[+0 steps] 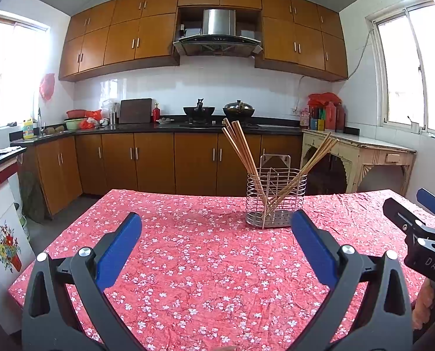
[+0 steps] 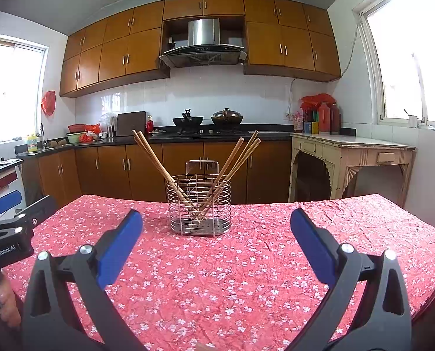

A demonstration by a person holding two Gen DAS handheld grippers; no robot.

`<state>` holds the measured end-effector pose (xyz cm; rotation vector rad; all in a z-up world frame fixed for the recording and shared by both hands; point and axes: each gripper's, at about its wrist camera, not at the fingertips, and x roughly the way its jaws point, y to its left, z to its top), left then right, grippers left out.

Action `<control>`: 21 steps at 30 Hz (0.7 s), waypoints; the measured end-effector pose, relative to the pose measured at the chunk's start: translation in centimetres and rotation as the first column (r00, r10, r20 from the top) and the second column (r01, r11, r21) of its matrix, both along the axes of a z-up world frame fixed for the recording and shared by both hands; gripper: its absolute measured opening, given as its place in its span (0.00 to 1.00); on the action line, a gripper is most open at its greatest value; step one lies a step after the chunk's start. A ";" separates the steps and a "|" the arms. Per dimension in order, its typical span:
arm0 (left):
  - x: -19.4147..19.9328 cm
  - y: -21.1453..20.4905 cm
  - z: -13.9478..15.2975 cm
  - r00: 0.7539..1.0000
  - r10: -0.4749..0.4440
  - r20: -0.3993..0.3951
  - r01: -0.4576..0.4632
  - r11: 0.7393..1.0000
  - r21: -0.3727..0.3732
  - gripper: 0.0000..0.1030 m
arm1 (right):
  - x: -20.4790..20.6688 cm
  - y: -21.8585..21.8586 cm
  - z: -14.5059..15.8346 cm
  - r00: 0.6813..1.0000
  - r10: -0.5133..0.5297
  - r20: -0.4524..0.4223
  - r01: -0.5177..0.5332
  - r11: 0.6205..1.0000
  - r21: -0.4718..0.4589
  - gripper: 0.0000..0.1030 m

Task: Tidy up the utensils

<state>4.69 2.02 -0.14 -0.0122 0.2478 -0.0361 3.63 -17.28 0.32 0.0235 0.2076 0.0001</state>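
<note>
Stood in the middle of the frame on the table (image 2: 246,263): wire holder (image 2: 200,204) with chopsticks (image 2: 159,161) leaning apart, likely sorted. Held wide open and empty: left gripper (image 1: 216,234), right gripper (image 2: 216,234)

Daylight does all the work here. The right window (image 1: 407,70) and the left window (image 1: 9,70) are blown out to pure white, worst at 2 o'clock in the right wrist view. The white tiles (image 2: 217,93) pick up soft reflections. The tablecloth (image 1: 205,257) is evenly lit with barely any shadows. Heavy fisheye bending curves the upper cabinets (image 2: 200,38), with dark vignetting at the corners. Sharpness is decent in the middle, softer toward the edges.
</note>
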 end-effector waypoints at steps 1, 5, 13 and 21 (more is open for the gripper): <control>0.1 0.0 0.0 1.000 -0.001 -0.002 0.001 1.000 0.000 0.98 | 0.1 0.0 0.1 1.000 0.001 -0.001 -0.001 1.000 0.000 0.96; 0.2 0.0 0.1 1.000 -0.005 -0.006 0.005 1.000 -0.001 0.98 | 0.3 -0.1 0.1 1.000 0.002 -0.004 -0.002 1.000 0.000 0.96; 0.2 0.0 0.2 1.000 -0.003 -0.003 0.003 1.000 -0.001 0.98 | 0.4 -0.1 0.1 1.000 0.004 -0.006 -0.004 1.000 0.000 0.96; 0.3 -0.1 0.2 1.000 -0.006 -0.009 0.006 1.000 -0.002 0.98 | 0.4 -0.1 0.0 1.000 0.004 -0.006 -0.004 1.000 0.001 0.96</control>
